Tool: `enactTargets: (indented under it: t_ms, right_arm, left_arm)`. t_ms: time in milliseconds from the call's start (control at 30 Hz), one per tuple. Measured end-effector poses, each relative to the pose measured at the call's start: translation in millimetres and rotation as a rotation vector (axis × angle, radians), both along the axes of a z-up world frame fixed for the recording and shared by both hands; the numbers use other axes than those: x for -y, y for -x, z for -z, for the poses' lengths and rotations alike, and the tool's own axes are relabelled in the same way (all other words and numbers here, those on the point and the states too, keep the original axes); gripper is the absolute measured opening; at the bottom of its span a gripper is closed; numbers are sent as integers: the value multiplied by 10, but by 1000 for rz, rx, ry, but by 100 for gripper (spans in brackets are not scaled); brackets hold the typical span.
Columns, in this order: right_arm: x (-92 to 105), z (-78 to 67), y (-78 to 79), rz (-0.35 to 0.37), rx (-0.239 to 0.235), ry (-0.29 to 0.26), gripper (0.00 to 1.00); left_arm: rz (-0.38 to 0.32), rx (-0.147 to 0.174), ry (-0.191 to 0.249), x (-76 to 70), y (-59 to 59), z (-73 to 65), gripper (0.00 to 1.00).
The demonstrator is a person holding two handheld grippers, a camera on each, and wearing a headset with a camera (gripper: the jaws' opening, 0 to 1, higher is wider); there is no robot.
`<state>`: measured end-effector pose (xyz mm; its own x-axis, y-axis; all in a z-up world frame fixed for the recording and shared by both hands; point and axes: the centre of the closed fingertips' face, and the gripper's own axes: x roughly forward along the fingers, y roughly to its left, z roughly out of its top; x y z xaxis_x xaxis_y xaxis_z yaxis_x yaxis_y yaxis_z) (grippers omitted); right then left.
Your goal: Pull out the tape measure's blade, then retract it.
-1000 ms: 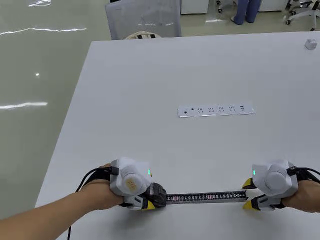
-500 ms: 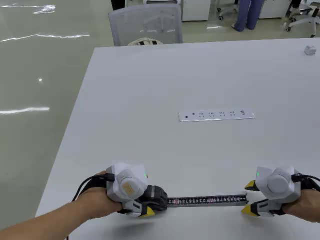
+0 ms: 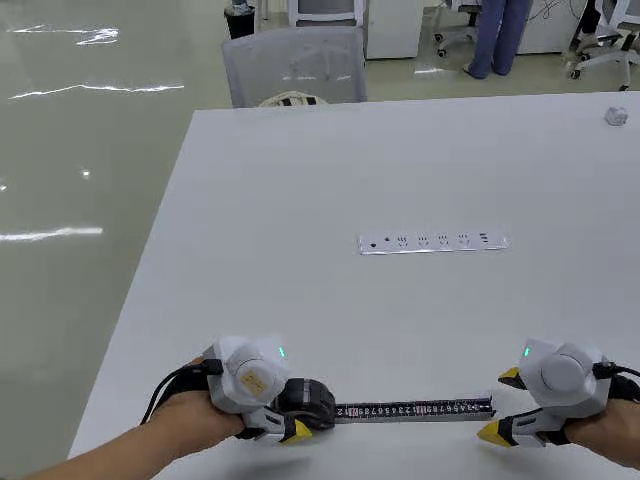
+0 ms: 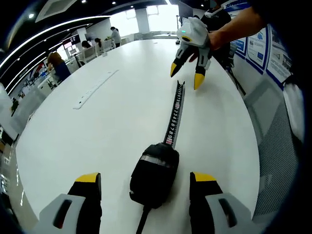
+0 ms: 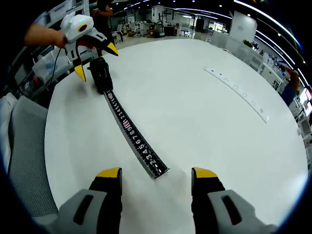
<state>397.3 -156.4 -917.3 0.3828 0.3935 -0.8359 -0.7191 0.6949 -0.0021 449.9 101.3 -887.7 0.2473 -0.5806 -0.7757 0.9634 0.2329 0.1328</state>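
Observation:
A black tape measure case (image 3: 306, 402) lies near the table's front edge, and its blade (image 3: 415, 409) runs out flat to the right. My left gripper (image 4: 146, 178) is open, with the case (image 4: 153, 173) lying loose between its wide jaws. My right gripper (image 5: 156, 173) is open too, and the blade's tip (image 5: 158, 170) rests just ahead of its jaws, untouched. In the head view the left gripper (image 3: 290, 415) sits against the case and the right gripper (image 3: 500, 405) straddles the blade's end. Each gripper view catches the other gripper (image 4: 185, 79) (image 5: 96, 62) at the blade's far end.
A white power strip (image 3: 433, 242) lies mid-table. A small grey object (image 3: 617, 116) sits at the far right. The white table (image 3: 300, 250) ends at its left edge beside bare floor. A grey chair (image 3: 295, 65) stands behind the far edge, and a person (image 3: 497, 25) stands beyond it.
The head camera has tilted, shifting the whole picture down. The case, the pulled-out blade and both grippers keep about the same places on the table.

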Motion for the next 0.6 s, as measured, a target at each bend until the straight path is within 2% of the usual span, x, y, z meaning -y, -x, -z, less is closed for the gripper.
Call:
enactTargets:
  t_ms: [133, 200, 300, 333, 433, 600]
  right_arm:
    - [40, -16, 11, 87, 5, -18, 65]
    - [66, -15, 19, 117, 6, -25, 66]
    - [71, -44, 46, 162, 6, -41, 67]
    - [76, -53, 50, 172, 9, -43, 67]
    - [65, -85, 57, 216, 25, -65, 72]
    - [12, -135, 105, 254, 40, -81, 74]
  left_arm:
    - [-61, -4, 23, -22, -1, -42, 72]
    - [-92, 17, 33, -40, -32, -78, 72]
    - [-149, 24, 54, -69, -64, -121, 72]
    - [-145, 21, 53, -71, -47, -130, 72]
    - [-186, 26, 74, -88, -46, -171, 73]
    - [-248, 13, 101, -111, -8, -196, 76]
